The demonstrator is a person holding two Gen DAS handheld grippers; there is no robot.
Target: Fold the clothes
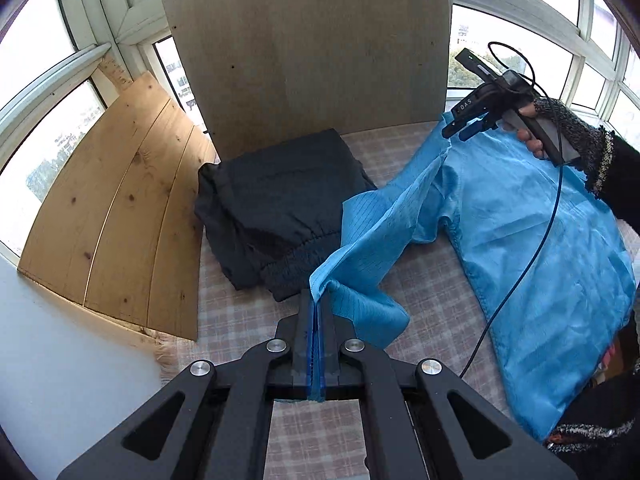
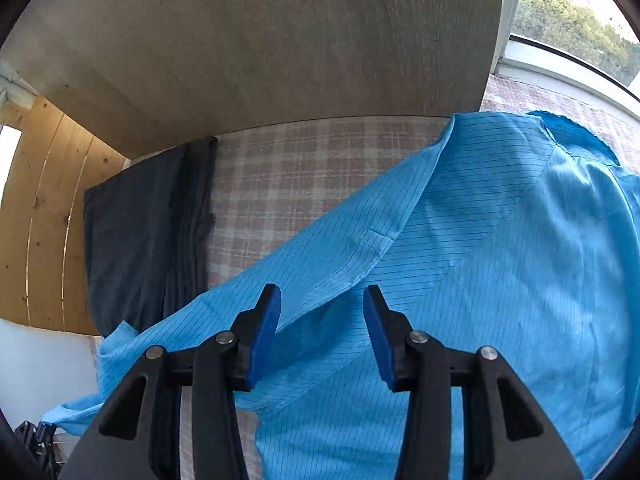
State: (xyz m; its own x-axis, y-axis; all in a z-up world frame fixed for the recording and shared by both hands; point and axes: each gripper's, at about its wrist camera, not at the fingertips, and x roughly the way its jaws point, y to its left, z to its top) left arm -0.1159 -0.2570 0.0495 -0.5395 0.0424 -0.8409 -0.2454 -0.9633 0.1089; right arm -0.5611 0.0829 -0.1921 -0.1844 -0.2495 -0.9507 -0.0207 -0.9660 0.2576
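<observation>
A light blue striped garment (image 1: 536, 216) lies spread on the plaid-covered table (image 1: 248, 320), its sleeve (image 1: 384, 220) pulled toward the near left. My left gripper (image 1: 318, 300) is shut on the end of that sleeve and holds it a little above the cloth. In the same view my right gripper (image 1: 460, 130), held by a gloved hand, hovers over the garment's far shoulder. The right wrist view shows the right gripper (image 2: 322, 300) open just above the blue garment (image 2: 480, 260), nothing between its blue pads (image 2: 264, 336).
A folded black garment (image 1: 276, 212) lies at the far left of the table, also seen as the black garment (image 2: 144, 232). A grey board (image 1: 312, 52) stands upright behind it, pale wooden planks (image 1: 116, 208) lean at the left. A cable (image 1: 516, 280) hangs across the blue garment.
</observation>
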